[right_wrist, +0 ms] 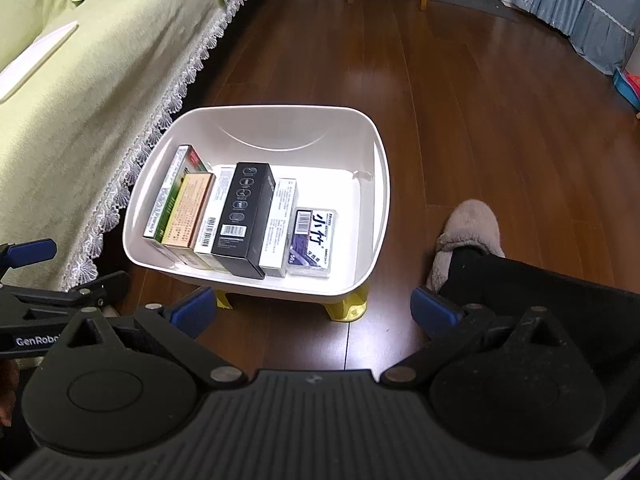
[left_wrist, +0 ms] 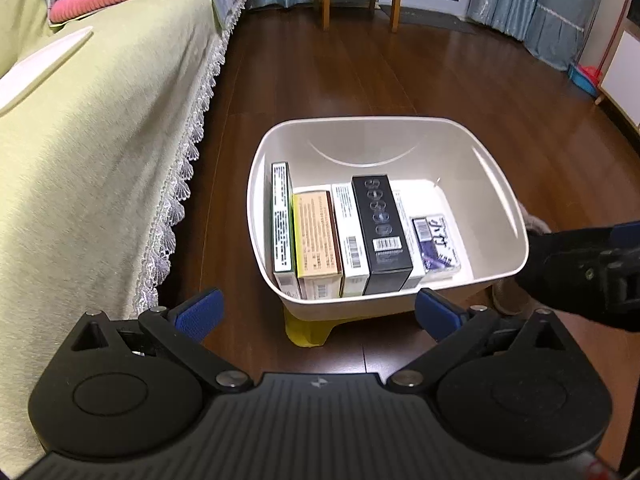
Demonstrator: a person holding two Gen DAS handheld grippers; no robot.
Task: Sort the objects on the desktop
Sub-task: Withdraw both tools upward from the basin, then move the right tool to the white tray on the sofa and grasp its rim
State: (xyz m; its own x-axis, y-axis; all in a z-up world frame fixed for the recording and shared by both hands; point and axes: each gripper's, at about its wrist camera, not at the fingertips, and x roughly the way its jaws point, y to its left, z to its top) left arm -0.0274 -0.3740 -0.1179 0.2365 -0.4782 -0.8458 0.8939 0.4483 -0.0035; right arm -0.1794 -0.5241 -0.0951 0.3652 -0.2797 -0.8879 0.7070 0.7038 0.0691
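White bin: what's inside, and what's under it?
Inside the white bin: five boxes on edge in a row, among them a black box and a tan box, plus a small clear pack lying flat. Under the bin, yellow feet show; the rest is hidden.

"GenRobo" on left claw point(right_wrist: 30, 264), "小竹" on purple packet point(right_wrist: 311, 243)

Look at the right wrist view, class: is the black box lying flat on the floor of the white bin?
No: the black box stands on its edge in the row of boxes inside the white bin.
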